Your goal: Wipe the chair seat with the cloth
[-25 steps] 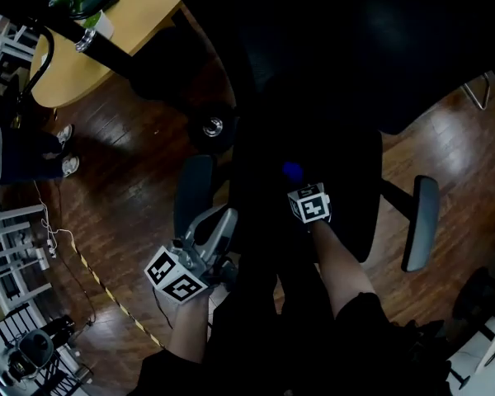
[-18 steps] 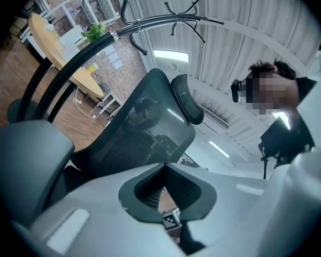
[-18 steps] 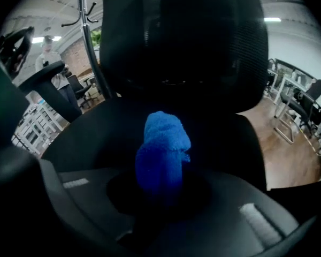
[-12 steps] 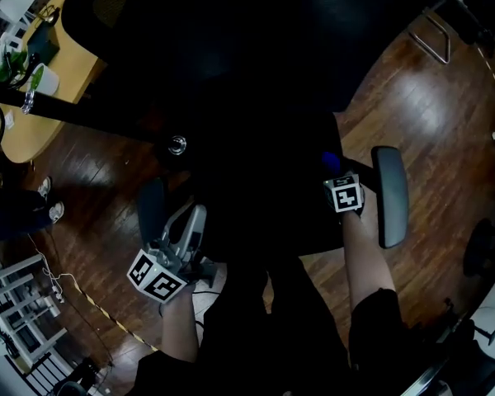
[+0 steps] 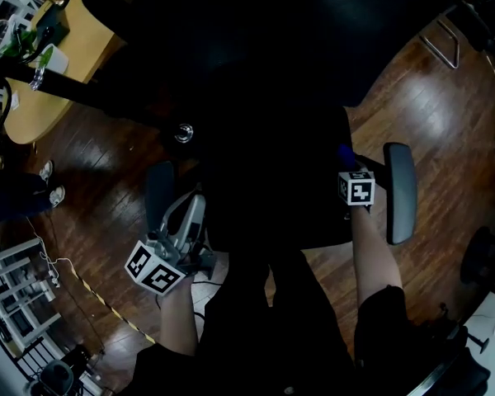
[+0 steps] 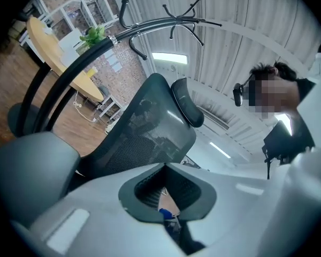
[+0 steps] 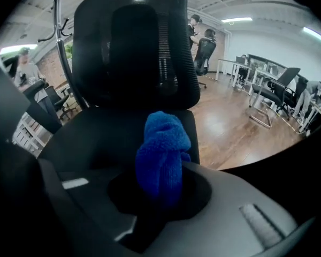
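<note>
blue terry cloth [image 7: 160, 154] stands bunched between the jaws of the right hand-held gripper [image 7: 161, 199], which are clamped on it. its tuft sticks out past the tips toward the chair's mesh backrest [image 7: 134, 47]. in the head view that hand-held gripper sits over the right edge of the black chair seat [image 5: 264, 188], close to the right armrest [image 5: 399, 192]. only a scrap of blue shows ahead of its marker cube [image 5: 356, 190] (the seat is too dark to tell whether the cloth touches it). the left hand-held gripper [image 5: 191, 210] hangs off the seat's left side, just beside the left armrest [image 5: 158, 195]. its own view shows the jaws pressed together with nothing held. dark wooden floor [image 5: 429, 114] lies all around the chair.
</note>
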The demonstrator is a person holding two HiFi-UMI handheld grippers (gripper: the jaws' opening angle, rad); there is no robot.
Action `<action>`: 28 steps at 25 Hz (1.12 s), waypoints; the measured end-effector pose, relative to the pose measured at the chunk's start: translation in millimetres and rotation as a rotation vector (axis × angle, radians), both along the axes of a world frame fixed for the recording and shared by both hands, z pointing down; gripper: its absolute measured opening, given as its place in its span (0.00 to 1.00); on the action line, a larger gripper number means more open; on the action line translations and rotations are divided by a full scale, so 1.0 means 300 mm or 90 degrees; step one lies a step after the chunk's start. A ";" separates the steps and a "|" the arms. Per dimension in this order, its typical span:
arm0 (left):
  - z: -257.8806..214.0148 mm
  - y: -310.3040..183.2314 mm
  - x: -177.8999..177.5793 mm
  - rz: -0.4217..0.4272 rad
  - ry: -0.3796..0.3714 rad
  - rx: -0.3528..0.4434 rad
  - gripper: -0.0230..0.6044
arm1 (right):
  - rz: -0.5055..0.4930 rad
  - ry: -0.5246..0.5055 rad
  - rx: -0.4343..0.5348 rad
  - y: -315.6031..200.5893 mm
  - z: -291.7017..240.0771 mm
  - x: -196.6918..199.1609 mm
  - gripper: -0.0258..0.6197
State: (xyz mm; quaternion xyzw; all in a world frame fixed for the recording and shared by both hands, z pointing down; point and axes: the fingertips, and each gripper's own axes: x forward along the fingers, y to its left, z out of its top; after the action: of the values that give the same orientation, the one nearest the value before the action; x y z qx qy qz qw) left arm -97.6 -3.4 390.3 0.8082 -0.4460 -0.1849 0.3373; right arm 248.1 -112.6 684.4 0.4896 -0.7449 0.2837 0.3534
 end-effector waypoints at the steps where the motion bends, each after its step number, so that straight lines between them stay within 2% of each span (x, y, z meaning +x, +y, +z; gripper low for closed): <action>1: 0.008 0.006 -0.015 -0.007 0.002 0.001 0.02 | 0.000 -0.008 -0.001 0.005 0.010 -0.023 0.10; 3: 0.007 0.019 -0.038 -0.019 0.008 0.003 0.02 | -0.028 -0.029 -0.006 0.029 0.015 -0.116 0.10; 5: -0.006 0.038 -0.061 -0.030 0.010 0.007 0.02 | -0.075 -0.049 -0.008 0.060 0.003 -0.263 0.10; 8: -0.039 0.079 -0.103 -0.051 0.006 0.017 0.02 | -0.157 -0.081 -0.027 0.138 0.013 -0.521 0.10; 13: -0.069 0.140 -0.163 -0.082 0.002 0.023 0.02 | -0.273 -0.197 -0.073 0.326 -0.001 -0.976 0.10; 17: -0.063 0.184 -0.177 -0.096 0.006 0.020 0.02 | -0.348 -0.240 -0.120 0.495 -0.006 -1.206 0.10; 23: -0.051 0.218 -0.203 -0.102 0.002 0.015 0.02 | -0.351 -0.235 -0.092 0.530 0.024 -1.227 0.10; 25: -0.054 0.213 -0.188 -0.095 0.004 0.016 0.02 | -0.352 -0.220 -0.093 0.533 0.042 -1.182 0.10; 28: -0.059 0.191 -0.156 -0.076 0.004 0.019 0.02 | -0.313 -0.201 -0.099 0.510 0.062 -1.060 0.10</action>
State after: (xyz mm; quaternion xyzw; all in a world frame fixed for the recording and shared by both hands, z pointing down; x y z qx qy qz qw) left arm -144.4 53.8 372.5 0.7844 -0.4894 -0.2141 0.3151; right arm -69.8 40.3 702.9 0.2161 -0.8627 0.3187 0.3278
